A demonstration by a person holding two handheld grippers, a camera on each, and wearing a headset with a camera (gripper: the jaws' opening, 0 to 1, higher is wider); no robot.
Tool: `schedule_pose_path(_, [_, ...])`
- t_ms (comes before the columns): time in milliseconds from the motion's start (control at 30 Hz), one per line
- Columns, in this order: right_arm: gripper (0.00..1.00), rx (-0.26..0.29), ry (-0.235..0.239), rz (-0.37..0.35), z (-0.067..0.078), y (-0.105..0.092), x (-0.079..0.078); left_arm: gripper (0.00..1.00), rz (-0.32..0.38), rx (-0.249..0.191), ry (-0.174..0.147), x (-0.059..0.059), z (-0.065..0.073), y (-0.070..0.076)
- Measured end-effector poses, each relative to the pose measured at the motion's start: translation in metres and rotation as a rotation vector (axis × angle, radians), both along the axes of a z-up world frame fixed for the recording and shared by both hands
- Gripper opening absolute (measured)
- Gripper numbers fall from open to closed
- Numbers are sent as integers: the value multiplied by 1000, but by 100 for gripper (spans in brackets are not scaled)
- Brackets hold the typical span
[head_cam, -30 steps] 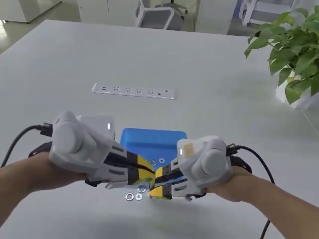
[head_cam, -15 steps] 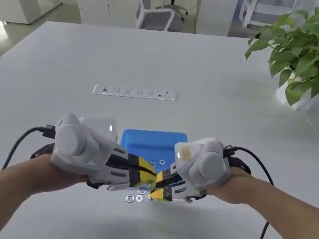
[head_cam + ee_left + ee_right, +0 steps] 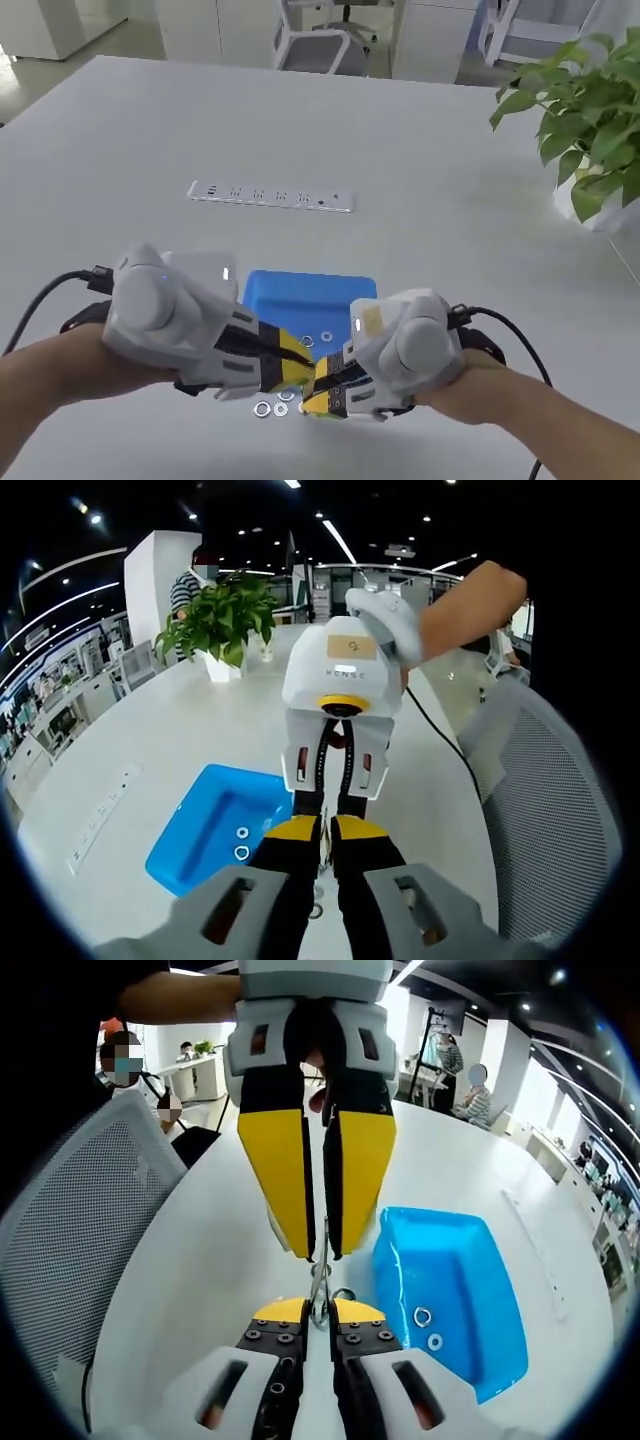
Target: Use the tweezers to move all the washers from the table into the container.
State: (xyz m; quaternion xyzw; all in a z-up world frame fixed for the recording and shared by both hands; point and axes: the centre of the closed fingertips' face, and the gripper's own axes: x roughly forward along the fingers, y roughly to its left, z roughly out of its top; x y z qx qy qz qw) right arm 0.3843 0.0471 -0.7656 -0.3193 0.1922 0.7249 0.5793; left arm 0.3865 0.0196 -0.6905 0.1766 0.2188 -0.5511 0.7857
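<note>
The table (image 3: 400, 150) is white and wide. A plant (image 3: 590, 110) stands at its right edge.

My left tongs (image 3: 285, 347) and right tongs (image 3: 318, 387) meet nose to nose close to the table's near edge, about midway along it. In the left gripper view my left tongs (image 3: 326, 830) are pressed almost together, and the right tongs (image 3: 330, 798) come straight at them from above. In the right gripper view my right tongs (image 3: 319, 1312) are pressed together as well, with the left tongs' (image 3: 322, 1245) yellow tips just over them. Both pairs pinch the tweezers (image 3: 320, 1282), which run from one pair to the other, low over the table.

The blue container (image 3: 300, 290) sits just beyond the tongs, toward the far edge. A power strip (image 3: 270, 196) lies farther out the same way, well apart from it.

Two washers (image 3: 307, 342) lie in the container's near end, side by side. Three more washers (image 3: 262, 409) lie on the table under my left tongs, just outside the container's near wall. Whether the tweezer tips hold a washer I cannot tell.
</note>
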Motion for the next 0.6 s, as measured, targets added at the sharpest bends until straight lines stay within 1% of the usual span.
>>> schedule_pose_path(133, [9,8,-3,-3,7,1,-1,14,12,-2,-6,2,1,2])
schedule_pose_path(233, [9,10,-5,-4,11,0,-3,17,19,-5,-8,1,4,3])
schedule_pose_path(400, [9,13,-4,-14,19,0,-5,25,39,-25,-9,0,11,6])
schedule_pose_path(533, [9,16,-4,-24,26,-2,-6,30,64,-48,5,-4,16,9])
schedule_pose_path(600, [9,18,-4,-30,30,-3,-6,32,75,-56,0,-6,19,10])
